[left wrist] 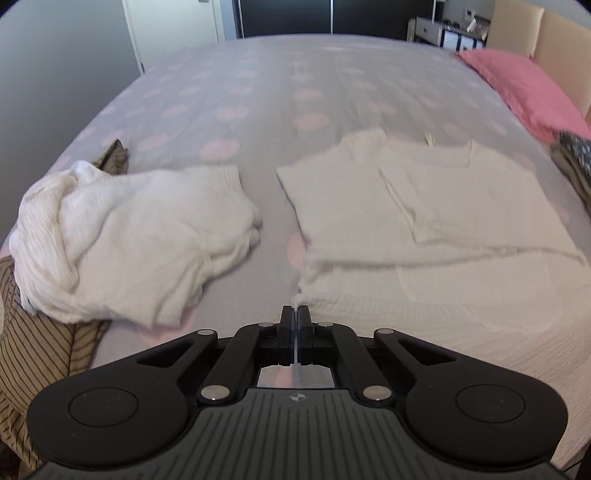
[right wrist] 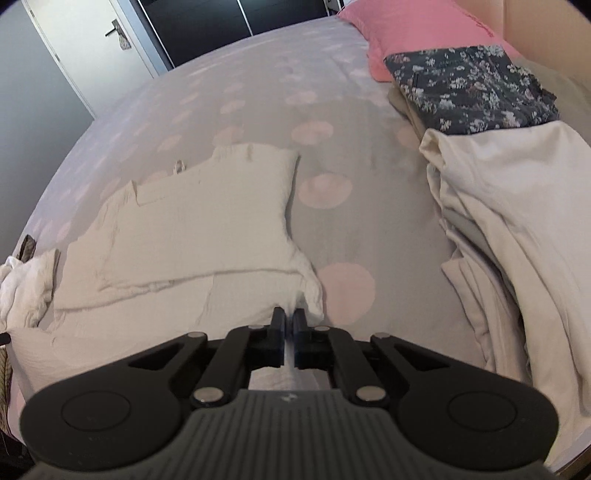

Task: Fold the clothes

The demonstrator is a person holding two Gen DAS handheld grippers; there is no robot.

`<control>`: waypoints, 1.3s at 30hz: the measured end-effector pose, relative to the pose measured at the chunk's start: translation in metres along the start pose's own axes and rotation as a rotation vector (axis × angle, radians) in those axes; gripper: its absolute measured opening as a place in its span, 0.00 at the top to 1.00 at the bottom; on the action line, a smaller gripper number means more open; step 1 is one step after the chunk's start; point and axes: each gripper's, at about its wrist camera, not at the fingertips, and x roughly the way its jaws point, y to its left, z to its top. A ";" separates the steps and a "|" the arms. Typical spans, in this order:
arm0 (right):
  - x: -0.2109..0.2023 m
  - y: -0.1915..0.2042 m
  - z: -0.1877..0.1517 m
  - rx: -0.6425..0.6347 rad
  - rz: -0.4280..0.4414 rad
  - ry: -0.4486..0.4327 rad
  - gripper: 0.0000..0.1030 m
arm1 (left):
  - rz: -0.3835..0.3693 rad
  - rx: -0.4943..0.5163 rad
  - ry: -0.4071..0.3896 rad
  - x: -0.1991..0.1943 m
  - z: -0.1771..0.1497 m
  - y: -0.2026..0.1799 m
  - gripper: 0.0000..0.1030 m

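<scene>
A white textured garment [left wrist: 424,221] lies spread on the bed with its sleeves folded in. My left gripper [left wrist: 296,312] is shut on the garment's near left hem corner, which puckers up between the fingertips. In the right wrist view the same white garment [right wrist: 207,221] stretches away from me, and my right gripper [right wrist: 290,315] is shut on its near right hem corner, the cloth bunched and lifted at the tips. Both corners hang a little above the bedspread.
The grey bedspread with pink dots [left wrist: 258,96] covers the bed. A crumpled white garment [left wrist: 122,236] lies on striped cloth [left wrist: 40,354] at left. A pink pillow [right wrist: 417,29], floral folded cloth [right wrist: 472,88] and cream cloth pile [right wrist: 517,240] sit right.
</scene>
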 end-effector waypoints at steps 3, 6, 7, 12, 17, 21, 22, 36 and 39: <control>0.007 0.002 0.015 0.009 -0.017 -0.057 0.96 | 0.018 -0.018 -0.055 0.004 0.017 0.002 1.00; 0.020 0.006 0.029 0.011 -0.041 -0.077 0.96 | 0.061 -0.025 -0.091 0.015 0.030 -0.003 1.00; 0.026 0.007 0.033 0.005 -0.055 -0.072 0.96 | 0.090 -0.017 -0.095 0.020 0.034 -0.005 1.00; 0.058 0.008 0.044 -0.012 -0.090 -0.019 0.94 | 0.141 -0.006 -0.052 0.050 0.045 -0.010 1.00; 0.068 0.010 0.041 -0.072 -0.112 0.008 0.84 | 0.132 0.066 -0.047 0.059 0.038 -0.018 1.00; 0.059 0.013 0.034 -0.125 -0.089 -0.010 0.71 | 0.075 0.144 -0.035 0.055 0.029 -0.034 1.00; 0.056 0.015 0.032 -0.142 -0.081 -0.008 0.71 | 0.065 0.167 -0.037 0.052 0.027 -0.039 1.00; 0.014 0.093 -0.100 -0.923 -0.016 0.051 0.56 | 0.023 0.648 -0.016 0.010 -0.065 -0.115 0.98; 0.003 0.103 -0.134 -1.103 0.017 0.050 0.55 | -0.003 0.746 -0.021 -0.001 -0.093 -0.127 0.98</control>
